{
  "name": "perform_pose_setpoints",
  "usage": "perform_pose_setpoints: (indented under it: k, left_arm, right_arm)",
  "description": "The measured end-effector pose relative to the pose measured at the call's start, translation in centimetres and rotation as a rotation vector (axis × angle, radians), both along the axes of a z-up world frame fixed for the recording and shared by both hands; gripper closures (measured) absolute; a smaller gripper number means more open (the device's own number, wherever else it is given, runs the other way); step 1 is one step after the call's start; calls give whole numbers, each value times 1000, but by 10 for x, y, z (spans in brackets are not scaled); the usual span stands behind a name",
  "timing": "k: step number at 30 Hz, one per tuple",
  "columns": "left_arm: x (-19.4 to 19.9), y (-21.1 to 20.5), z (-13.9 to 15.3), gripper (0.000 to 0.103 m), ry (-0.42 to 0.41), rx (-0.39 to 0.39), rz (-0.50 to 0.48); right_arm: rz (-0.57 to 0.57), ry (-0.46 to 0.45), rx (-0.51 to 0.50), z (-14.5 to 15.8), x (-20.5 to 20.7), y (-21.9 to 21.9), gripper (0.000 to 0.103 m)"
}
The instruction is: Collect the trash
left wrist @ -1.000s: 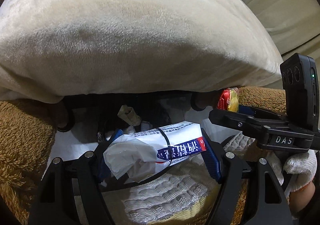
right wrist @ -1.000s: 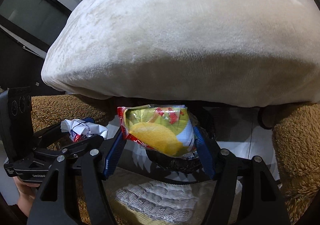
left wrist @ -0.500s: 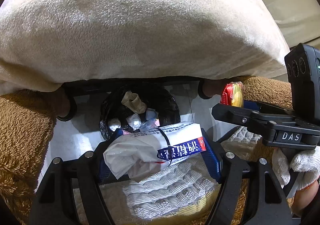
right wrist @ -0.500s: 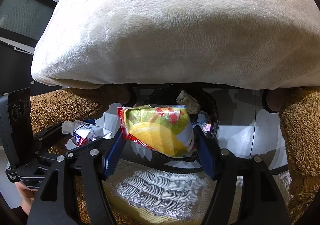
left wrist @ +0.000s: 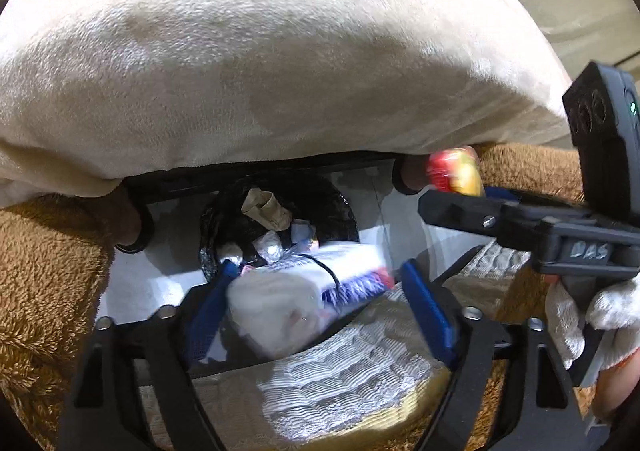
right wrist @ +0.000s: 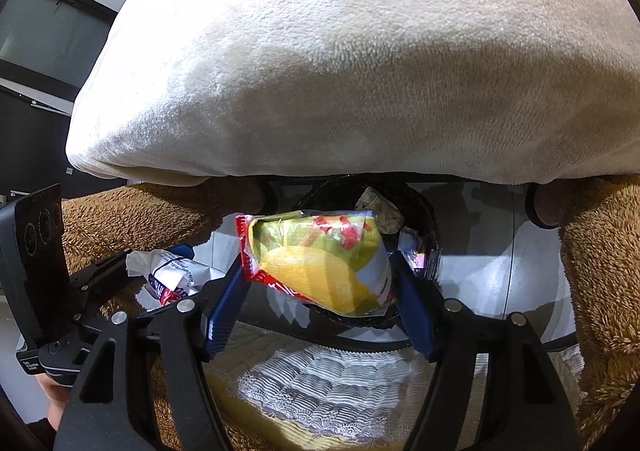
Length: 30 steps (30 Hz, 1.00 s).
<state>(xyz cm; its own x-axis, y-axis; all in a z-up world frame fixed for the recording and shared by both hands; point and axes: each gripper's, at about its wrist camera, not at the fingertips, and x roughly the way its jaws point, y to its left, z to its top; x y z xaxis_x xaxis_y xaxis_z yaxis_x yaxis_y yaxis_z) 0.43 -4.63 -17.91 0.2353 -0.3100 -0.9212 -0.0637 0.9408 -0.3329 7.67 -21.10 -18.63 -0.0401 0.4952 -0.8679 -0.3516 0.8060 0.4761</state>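
My left gripper (left wrist: 316, 295) has its jaws spread; a white tissue pack with blue and red print (left wrist: 296, 291) sits blurred between them, and I cannot tell whether it is still held. It is just above a black-lined trash bin (left wrist: 340, 211) holding several crumpled scraps. My right gripper (right wrist: 320, 275) is shut on a yellow, green and red snack bag (right wrist: 320, 259), held over the same bin (right wrist: 424, 219). The right gripper's bag (left wrist: 454, 171) shows in the left wrist view, and the tissue pack (right wrist: 172, 271) shows in the right wrist view.
A large cream cushion (left wrist: 260, 59) overhangs the bin from above. Brown fuzzy upholstery (left wrist: 44, 291) flanks both sides. A white lace-edged cloth on a yellow cushion (left wrist: 340, 383) lies below the grippers. The floor (left wrist: 132, 291) around the bin is pale grey.
Both grippers have moved forward over the seat edge, bringing the bin into view below. The left jaws have spread wider, and the tissue pack is now blurred with motion.
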Motion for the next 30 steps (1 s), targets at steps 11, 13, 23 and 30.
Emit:
perform_pose_setpoints:
  k: [11,13,23,30]
  left_arm:
    - [-3,1,17,20,-78,30,19]
    - [-6,4,21,20,-99,36,30]
    - [-18,18,57,20,-264,47,92]
    - [-32,19,105,20,-465,86,82]
  right_arm:
    - [-56,-19,37,7,8,-10,19]
    - [-64,-25,44,10,12,-11,19]
    - [-67,-252,107,53,-4,-20,19]
    - [-114,-467,199,103,-14,-45,19]
